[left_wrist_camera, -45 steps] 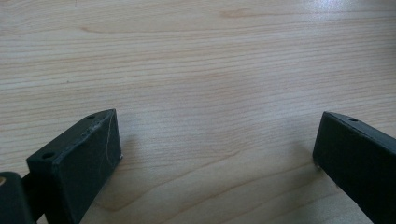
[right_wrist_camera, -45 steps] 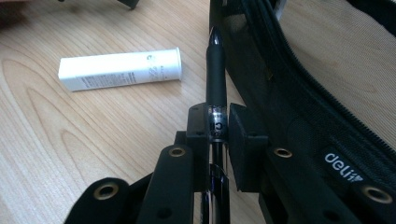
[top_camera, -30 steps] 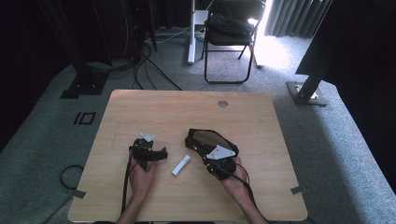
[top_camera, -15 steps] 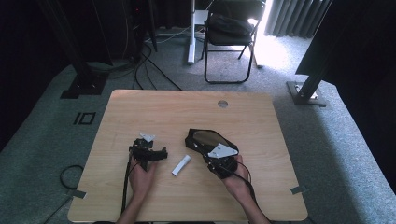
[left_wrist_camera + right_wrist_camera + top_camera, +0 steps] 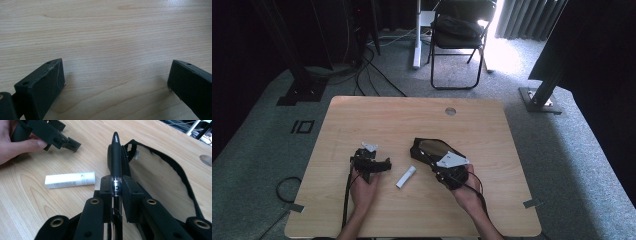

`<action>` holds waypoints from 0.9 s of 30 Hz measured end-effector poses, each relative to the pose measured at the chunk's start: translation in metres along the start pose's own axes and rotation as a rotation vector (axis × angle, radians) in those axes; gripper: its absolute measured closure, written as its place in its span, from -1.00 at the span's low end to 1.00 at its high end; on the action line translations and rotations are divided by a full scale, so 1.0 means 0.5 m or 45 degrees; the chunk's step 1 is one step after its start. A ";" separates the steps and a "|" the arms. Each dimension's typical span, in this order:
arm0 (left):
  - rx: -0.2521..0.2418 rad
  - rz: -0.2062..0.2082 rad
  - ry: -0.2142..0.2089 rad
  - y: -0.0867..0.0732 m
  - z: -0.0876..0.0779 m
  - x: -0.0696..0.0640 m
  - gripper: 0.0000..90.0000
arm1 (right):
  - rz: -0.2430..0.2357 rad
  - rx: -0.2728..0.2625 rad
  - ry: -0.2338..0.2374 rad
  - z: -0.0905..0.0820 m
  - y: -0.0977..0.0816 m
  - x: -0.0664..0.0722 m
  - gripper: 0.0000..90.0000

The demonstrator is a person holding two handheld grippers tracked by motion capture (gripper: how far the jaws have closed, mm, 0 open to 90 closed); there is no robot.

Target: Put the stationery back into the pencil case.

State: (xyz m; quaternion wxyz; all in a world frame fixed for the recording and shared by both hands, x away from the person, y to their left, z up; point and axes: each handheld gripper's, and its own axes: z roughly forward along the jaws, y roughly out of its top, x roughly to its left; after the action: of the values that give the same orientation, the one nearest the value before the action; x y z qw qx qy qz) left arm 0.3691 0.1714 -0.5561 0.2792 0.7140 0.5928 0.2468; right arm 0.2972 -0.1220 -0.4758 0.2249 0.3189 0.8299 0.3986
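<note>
Right claw (image 5: 117, 185) clamps a black pen (image 5: 116, 157), tip at the mouth of the mesh pouch (image 5: 160, 177) on the worktop (image 5: 422, 120); left claw (image 5: 116, 82) wide, empty; risk: pen snags the rim, nudging the pouch away.

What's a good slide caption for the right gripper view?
Right gripper clamps a black pen beside a black mesh pouch; white tube lies on the wooden table.

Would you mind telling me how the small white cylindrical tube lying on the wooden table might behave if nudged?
The small white cylindrical tube lies on its side, so it would probably roll across the smooth wooden table. It looks light and stiff, likely sliding easily.
</note>
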 end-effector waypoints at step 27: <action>0.000 0.000 0.000 0.000 0.000 0.000 -0.97 | 0.010 -0.069 -0.050 -0.033 0.032 -0.036 0.77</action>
State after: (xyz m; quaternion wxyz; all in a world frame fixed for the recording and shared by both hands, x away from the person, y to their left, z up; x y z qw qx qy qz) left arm 0.3691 0.1714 -0.5561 0.2792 0.7139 0.5928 0.2468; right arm 0.3050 -0.1358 -0.4512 0.2483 0.3237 0.8129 0.4156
